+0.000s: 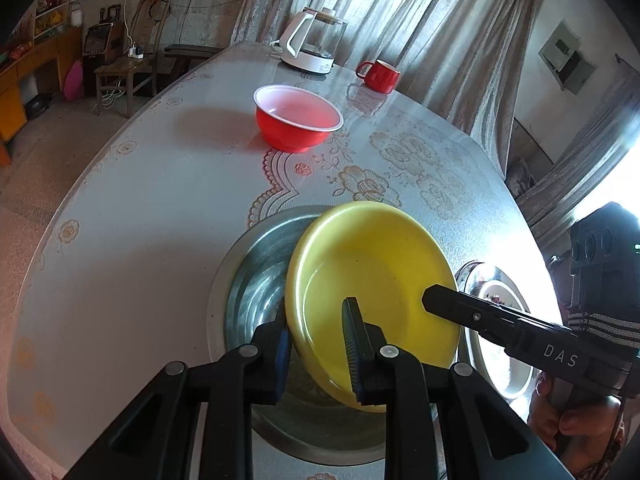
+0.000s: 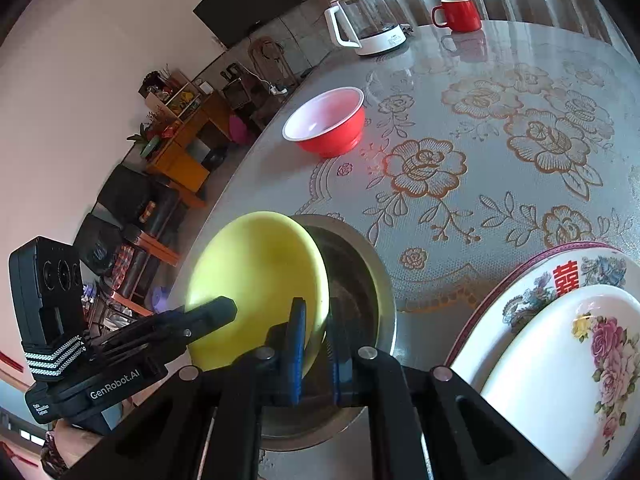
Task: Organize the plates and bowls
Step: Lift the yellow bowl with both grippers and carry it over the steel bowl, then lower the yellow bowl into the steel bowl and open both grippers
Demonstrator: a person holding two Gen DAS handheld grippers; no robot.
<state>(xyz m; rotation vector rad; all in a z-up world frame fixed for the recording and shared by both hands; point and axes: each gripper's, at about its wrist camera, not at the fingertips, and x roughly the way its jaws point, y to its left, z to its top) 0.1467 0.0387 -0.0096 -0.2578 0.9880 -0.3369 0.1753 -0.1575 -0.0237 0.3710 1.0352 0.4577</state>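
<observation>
A yellow plate point(image 1: 376, 276) point(image 2: 256, 276) hangs tilted over a steel basin point(image 1: 256, 280) point(image 2: 360, 264) on the table. My left gripper point(image 1: 316, 304) is shut on the plate's near rim, one pad under it and one inside. The right gripper point(image 2: 316, 308) is shut on the opposite rim; its finger reaches in from the right in the left wrist view. A red bowl point(image 1: 298, 118) point(image 2: 326, 122) with a white inside stands farther back. At the right, a small rose-patterned plate point(image 2: 560, 360) lies on a larger flowered plate point(image 2: 568, 276).
A glass kettle point(image 1: 312, 44) point(image 2: 368, 24) and a red mug point(image 1: 380, 76) point(image 2: 458, 14) stand at the far edge of the flower-patterned table point(image 1: 140, 220). A person's hand point(image 1: 576, 416) holds the right gripper. A wooden chair point(image 1: 132, 60) and shelves stand beyond the table.
</observation>
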